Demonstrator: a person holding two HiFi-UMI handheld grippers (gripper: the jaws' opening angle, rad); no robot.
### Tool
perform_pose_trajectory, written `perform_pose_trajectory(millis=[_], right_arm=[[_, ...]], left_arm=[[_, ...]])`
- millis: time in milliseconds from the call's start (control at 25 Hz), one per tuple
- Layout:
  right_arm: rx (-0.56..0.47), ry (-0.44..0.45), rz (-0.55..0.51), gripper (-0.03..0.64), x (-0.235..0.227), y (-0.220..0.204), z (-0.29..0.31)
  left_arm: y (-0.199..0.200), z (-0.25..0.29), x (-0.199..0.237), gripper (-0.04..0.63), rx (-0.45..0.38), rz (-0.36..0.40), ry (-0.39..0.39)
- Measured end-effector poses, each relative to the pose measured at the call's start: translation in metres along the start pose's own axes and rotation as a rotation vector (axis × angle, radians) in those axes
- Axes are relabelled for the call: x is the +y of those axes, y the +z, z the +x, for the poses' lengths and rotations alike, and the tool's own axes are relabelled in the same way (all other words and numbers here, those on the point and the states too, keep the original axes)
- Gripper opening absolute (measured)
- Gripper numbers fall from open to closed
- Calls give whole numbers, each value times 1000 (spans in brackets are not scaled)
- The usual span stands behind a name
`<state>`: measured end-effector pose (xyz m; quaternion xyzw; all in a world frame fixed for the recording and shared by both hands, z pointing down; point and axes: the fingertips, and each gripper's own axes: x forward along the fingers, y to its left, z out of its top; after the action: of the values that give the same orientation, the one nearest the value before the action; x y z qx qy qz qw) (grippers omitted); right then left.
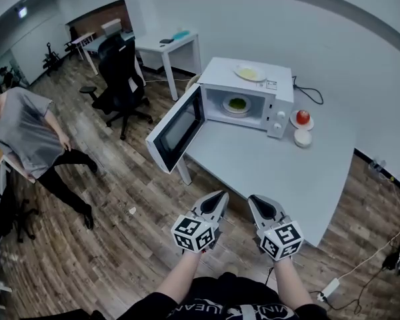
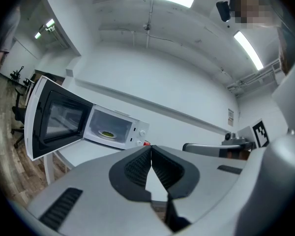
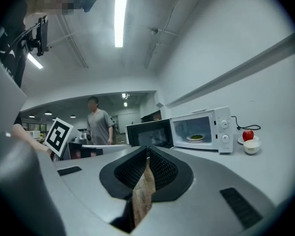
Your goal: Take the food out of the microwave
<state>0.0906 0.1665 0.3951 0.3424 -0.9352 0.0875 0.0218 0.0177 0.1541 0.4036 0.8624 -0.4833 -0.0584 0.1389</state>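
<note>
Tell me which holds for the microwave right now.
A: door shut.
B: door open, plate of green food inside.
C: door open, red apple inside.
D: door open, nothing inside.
B: the microwave has its door swung open, and a plate of green food sits inside.

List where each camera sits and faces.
Head view: on the person's head, looking steeply down at the table and open microwave; forearms, left gripper and right gripper show.
Left gripper view: on the left gripper, along its shut jaws at the microwave; the right gripper shows at right.
Right gripper view: on the right gripper, along its shut jaws toward the microwave; the left gripper's marker cube shows at left.
Shared: all three see the microwave's plate of food.
</note>
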Motion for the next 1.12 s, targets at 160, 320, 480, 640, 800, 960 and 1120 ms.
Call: perform_pose_trajectory(millis=[160,320,480,640,800,960,1120], right_arm=[[17,20,-2,38,-16,-4,12],[33,27,12,38,-27,-11,23],[47,44,24,38,-29,-16,38],[52,53,23,38,-36,-15,59],[56,40,28,38,-52,-11,82],[60,29,19,38,-69,-5,112],[66,23,16,38,-84,0,142]], left_arm=[[-2,19,8,8,-9,-12,14],[-6,33,14,8,-1,-17,16],[-7,37,26,8,3,-23,33],[-4,50,45,8,6,-23,38],[2,71,64,8,6,-30,26],[13,96,88,8,3,-24,9],[20,119,113,8,13,-15,8]])
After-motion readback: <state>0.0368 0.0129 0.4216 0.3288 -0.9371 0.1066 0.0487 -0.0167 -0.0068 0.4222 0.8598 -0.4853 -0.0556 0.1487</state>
